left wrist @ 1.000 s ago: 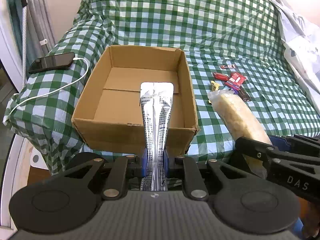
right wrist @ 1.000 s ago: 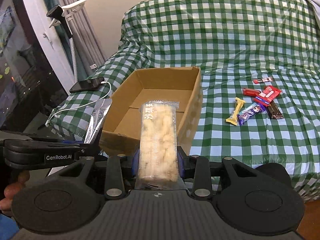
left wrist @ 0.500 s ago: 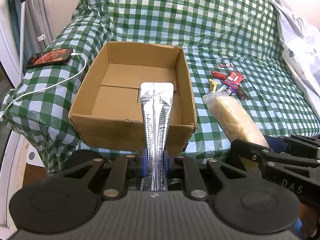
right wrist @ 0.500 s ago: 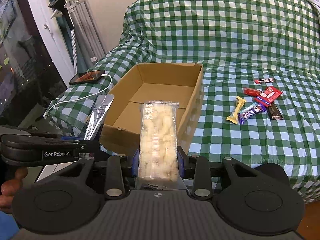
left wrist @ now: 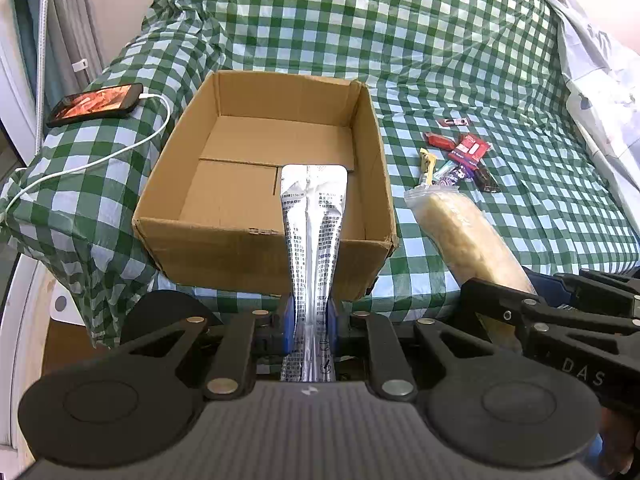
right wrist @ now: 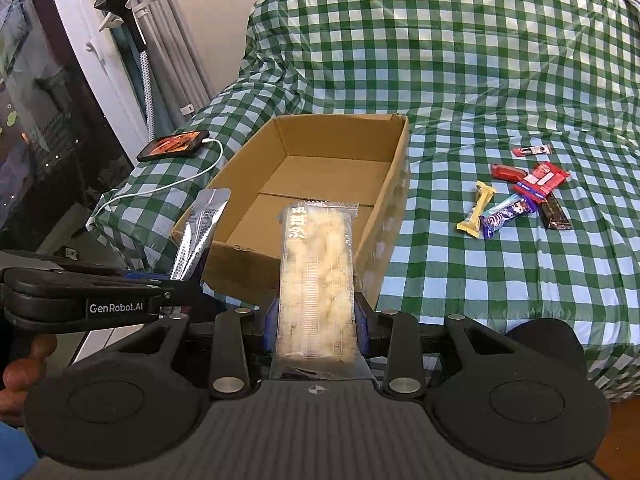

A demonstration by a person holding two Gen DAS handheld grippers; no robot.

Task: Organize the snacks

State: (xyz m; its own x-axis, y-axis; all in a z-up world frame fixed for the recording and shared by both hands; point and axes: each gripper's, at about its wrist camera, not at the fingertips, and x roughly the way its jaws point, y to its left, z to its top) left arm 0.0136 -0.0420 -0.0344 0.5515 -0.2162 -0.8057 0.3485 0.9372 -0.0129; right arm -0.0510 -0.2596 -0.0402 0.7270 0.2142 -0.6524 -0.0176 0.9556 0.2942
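An open, empty cardboard box (left wrist: 264, 248) (right wrist: 384, 216) sits on the green checked cloth. My left gripper (left wrist: 310, 320) is shut on a silver foil packet (left wrist: 314, 232), held just in front of the box's near wall; the packet also shows in the right wrist view (right wrist: 200, 228). My right gripper (right wrist: 316, 332) is shut on a clear pack of pale puffed snacks (right wrist: 316, 280), held before the box's near right corner; this pack shows in the left wrist view (left wrist: 460, 236). Several small wrapped candy bars (right wrist: 516, 200) (left wrist: 460, 160) lie on the cloth right of the box.
A phone (left wrist: 96, 104) (right wrist: 174, 146) with a white charging cable (left wrist: 100, 156) lies left of the box on the cloth-covered arm. A white bag or sheet (left wrist: 600, 80) lies at the far right. Curtains and a window frame (right wrist: 100, 80) stand at the left.
Both grippers have risen and moved slightly closer to the box, still holding their packets. The phone screen has lit up.
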